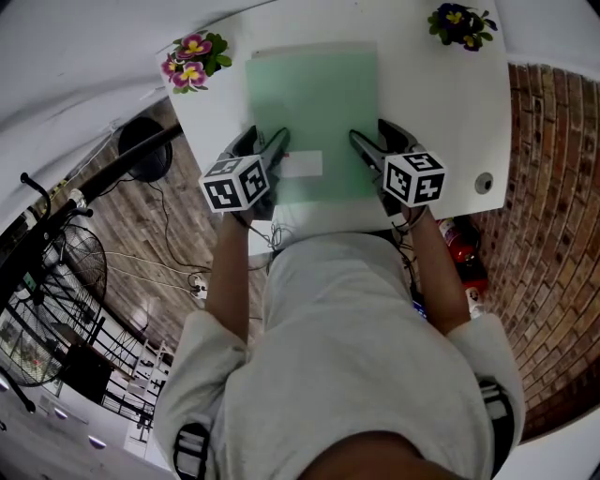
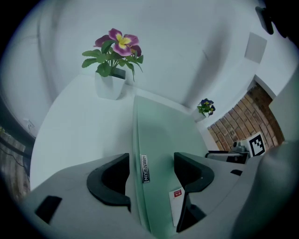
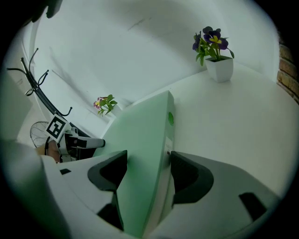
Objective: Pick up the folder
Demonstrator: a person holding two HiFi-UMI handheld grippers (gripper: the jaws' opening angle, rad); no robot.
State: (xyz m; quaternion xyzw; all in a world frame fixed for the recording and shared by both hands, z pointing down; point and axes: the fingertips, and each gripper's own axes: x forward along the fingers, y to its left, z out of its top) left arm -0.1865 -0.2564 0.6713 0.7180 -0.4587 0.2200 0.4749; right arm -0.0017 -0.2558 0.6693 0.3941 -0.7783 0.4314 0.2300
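Note:
A pale green folder (image 1: 314,103) lies on the white table (image 1: 441,103), a white label (image 1: 302,165) near its front edge. My left gripper (image 1: 267,141) straddles the folder's near left corner. In the left gripper view the folder's spine (image 2: 161,135) runs between the jaws of that gripper (image 2: 152,170), which stand wide, and I see no pad pressing. My right gripper (image 1: 375,139) straddles the near right corner. In the right gripper view the folder (image 3: 142,126) passes between the wide jaws of that gripper (image 3: 148,168), close to both pads.
A pot of pink and yellow flowers (image 1: 192,61) stands at the table's far left corner, a pot of purple flowers (image 1: 459,25) at the far right. A cable hole (image 1: 484,183) sits by the right edge. A fan (image 1: 56,272) stands on the floor left of me.

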